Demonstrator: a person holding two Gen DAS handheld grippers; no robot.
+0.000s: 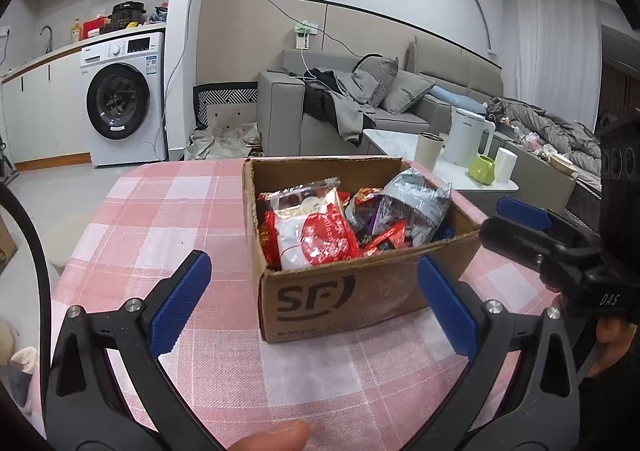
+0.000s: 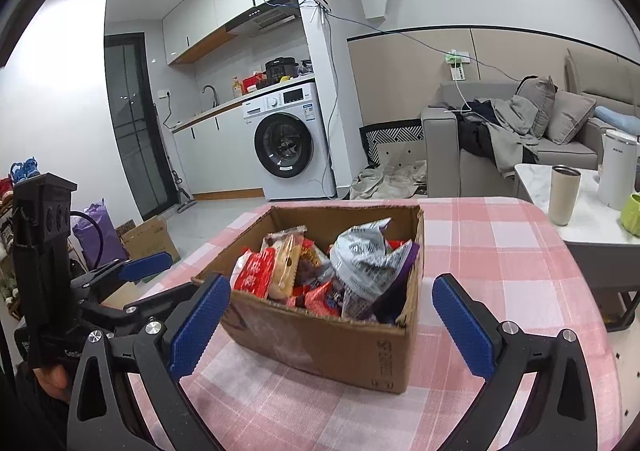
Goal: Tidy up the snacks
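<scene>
Both hand-held grippers are pointing slightly downward over the pink checked tablecloth [image 1: 168,211] — the left gripper [image 1: 316,299] and right gripper [image 2: 332,327] with jaws spread wide, gripping nothing. The brown cardboard box [image 1: 344,299] of snack packets [image 1: 316,227] is sitting just ahead, untouched.

I work in a small open-plan home. Behind my table with its pink checked cloth [image 2: 500,251], a kitchenette holds a washing machine [image 2: 286,141] under the counter, a sink tap [image 2: 210,93] and a range hood [image 2: 266,19]; beside it, a grey sofa [image 1: 360,107] strewn with clothes faces a coffee table [image 1: 404,141].
</scene>
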